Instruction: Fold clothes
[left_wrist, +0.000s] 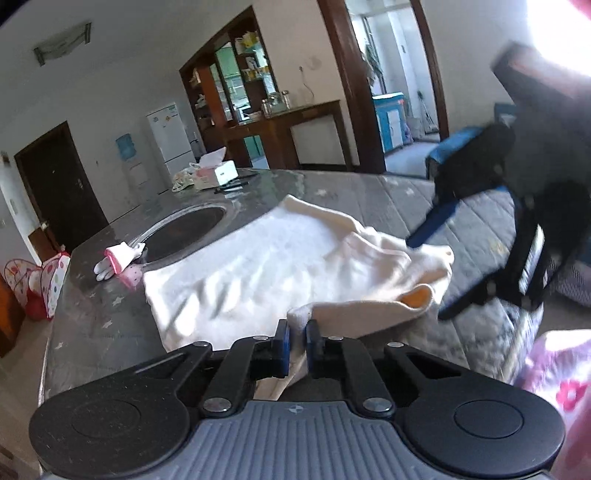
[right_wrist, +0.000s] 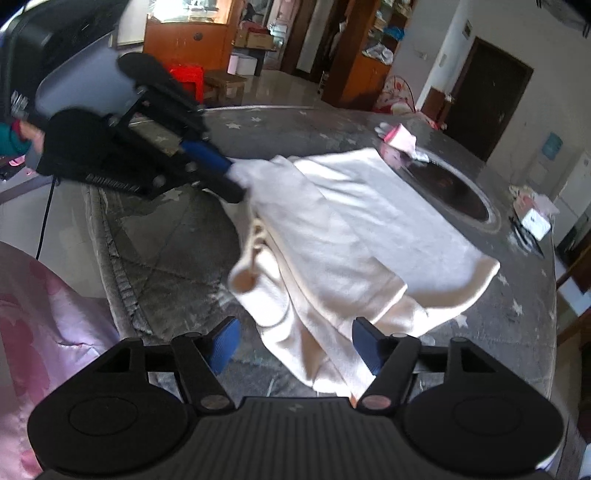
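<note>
Nearest the left wrist camera, the left tool (left_wrist: 297, 334) has its blue pads drawn narrow onto a bunched corner of a cream garment (left_wrist: 258, 266), the fabric plainly pinched between them and trailing down toward the camera. The garment lies mostly spread on the round grey counter (left_wrist: 110, 317) with its star-patterned cover, partly over the dark round inset (left_wrist: 184, 229) at the counter's middle; its near side is rumpled and doubled over, showing an orange-tinted lining at one cuff-like opening. In the right wrist view the right tool (right_wrist: 295, 345) stands wide, its pads apart with a hanging flap of the garment (right_wrist: 351, 229) between them but not pressed by either, so it holds nothing. The pinch on the corner looks meant to lift that edge for a fold, while the open right tool seems placed to take the matching corner. Open counter lies to the near side of the cloth, where the cover is bare. Farther off, a pink-and-white glove (left_wrist: 118, 258) sits just beside the garment's far edge at the inset's rim, and a tissue box (left_wrist: 225, 171) stands well apart near the far rim. The near flap overhangs the counter's edge, so a pull could drag it off.
</note>
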